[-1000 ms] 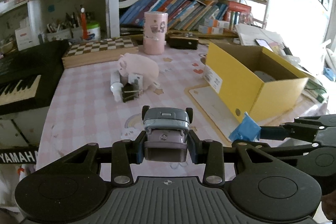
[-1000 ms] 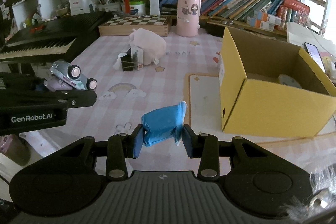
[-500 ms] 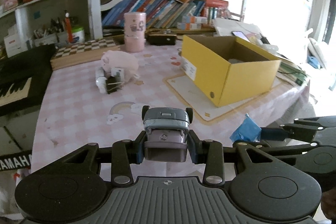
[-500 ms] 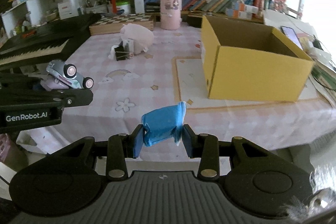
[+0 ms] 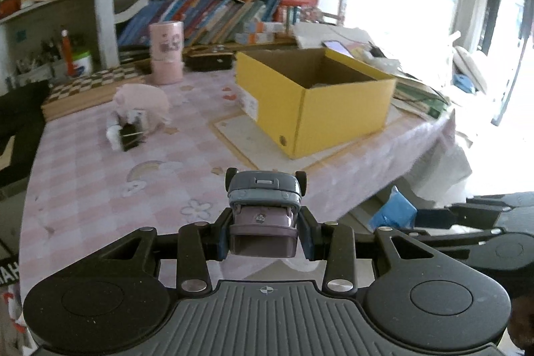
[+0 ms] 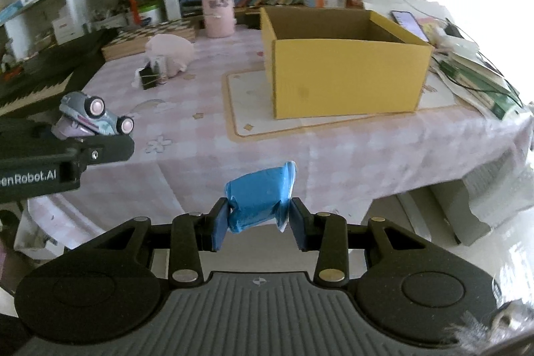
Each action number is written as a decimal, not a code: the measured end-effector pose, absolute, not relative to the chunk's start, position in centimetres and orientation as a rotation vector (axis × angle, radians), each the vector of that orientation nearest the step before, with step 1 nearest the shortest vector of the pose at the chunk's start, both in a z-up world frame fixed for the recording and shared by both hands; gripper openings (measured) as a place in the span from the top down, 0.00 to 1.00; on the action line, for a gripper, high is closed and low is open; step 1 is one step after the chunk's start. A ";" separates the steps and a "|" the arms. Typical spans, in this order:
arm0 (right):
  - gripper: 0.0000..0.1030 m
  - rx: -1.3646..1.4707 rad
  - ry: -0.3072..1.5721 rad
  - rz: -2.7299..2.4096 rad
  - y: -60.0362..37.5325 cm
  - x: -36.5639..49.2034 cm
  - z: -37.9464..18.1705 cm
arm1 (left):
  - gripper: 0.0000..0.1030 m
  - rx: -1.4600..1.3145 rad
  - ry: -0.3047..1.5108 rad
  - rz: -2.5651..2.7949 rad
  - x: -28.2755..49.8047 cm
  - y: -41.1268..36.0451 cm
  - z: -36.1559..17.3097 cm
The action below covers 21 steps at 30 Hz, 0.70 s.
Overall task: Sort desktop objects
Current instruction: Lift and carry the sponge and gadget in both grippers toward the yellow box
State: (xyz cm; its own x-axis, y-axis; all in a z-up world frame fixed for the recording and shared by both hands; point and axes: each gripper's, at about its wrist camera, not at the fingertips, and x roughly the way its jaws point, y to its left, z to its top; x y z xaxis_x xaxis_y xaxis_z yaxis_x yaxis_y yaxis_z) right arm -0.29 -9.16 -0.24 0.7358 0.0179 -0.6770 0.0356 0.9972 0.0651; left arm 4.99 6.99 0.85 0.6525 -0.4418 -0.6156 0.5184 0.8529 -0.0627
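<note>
My left gripper is shut on a grey-blue and mauve toy car, held above the near edge of the table. The same toy car shows tilted at the left of the right wrist view. My right gripper is shut on a crumpled blue packet, off the table's front corner; that blue packet appears low right in the left wrist view. An open yellow cardboard box stands on a mat far ahead; the yellow box lies to the right of the toy car.
A pink plush pig with a black clip and small items sits mid-table. A pink canister and a chessboard box stand at the back, a keyboard at left. Papers and a phone lie beyond the box.
Both grippers have drawn back from the table and swung right, each keeping its object. The box and pig look smaller, and the table's front edge and the floor now show.
</note>
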 end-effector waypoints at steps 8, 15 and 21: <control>0.65 0.110 0.742 -0.041 -9.8 -1.4 -0.3 | 0.63 0.169 0.668 -0.608 3.9 5.7 0.8; 0.65 0.121 0.751 -0.056 -10.1 -2.0 -0.5 | 0.63 0.183 0.674 -0.640 3.6 5.1 0.7; 0.65 0.131 0.753 -0.080 -10.4 -2.5 -0.5 | 0.63 0.198 0.679 -0.676 3.4 4.5 0.5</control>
State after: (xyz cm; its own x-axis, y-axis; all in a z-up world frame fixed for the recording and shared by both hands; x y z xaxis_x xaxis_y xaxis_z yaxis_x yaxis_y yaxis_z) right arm -2.53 -10.38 -0.50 0.7271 -0.0259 -0.6860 0.1197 0.9888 0.0896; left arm 3.44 4.47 0.55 0.5768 -0.5110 -0.6373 0.6352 0.7711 -0.0433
